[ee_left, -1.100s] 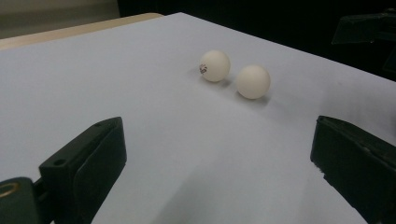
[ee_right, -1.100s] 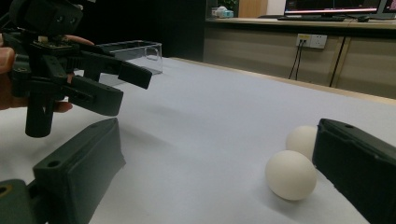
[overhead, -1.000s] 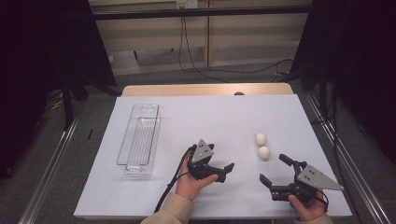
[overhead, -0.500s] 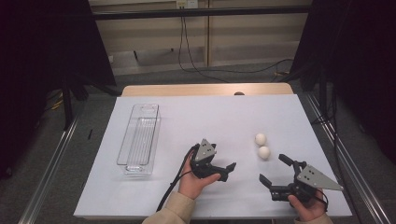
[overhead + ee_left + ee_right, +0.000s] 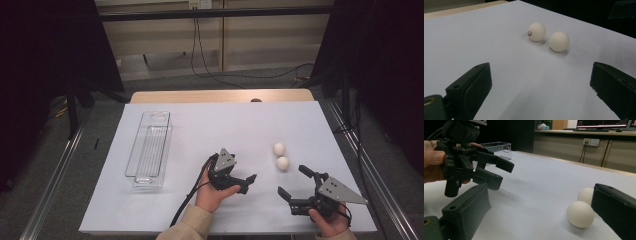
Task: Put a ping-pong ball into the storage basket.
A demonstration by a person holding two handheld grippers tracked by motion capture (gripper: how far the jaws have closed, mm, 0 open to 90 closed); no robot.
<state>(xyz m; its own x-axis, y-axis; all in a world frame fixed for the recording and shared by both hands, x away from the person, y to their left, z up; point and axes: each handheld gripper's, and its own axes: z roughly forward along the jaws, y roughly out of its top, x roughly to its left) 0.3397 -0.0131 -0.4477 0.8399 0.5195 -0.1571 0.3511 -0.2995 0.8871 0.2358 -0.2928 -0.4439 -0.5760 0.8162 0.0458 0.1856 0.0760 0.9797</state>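
While both sets of jaws stand spread wide with nothing between them, the left gripper (image 5: 239, 181) hovers low over the white bench (image 5: 225, 125) near its front edge, pointing toward two white balls (image 5: 280, 156), and the right gripper (image 5: 300, 185) sits just in front of those balls, well apart from the left. Balls: two, resting on the bench just beside each other right of centre, the farther ball (image 5: 536, 31) bearing a small dark mark, the nearer ball (image 5: 580, 214) plain. Clear plastic tray (image 5: 149, 148): long, narrow, lying lengthwise on the left part of the bench, well apart from balls and grippers.
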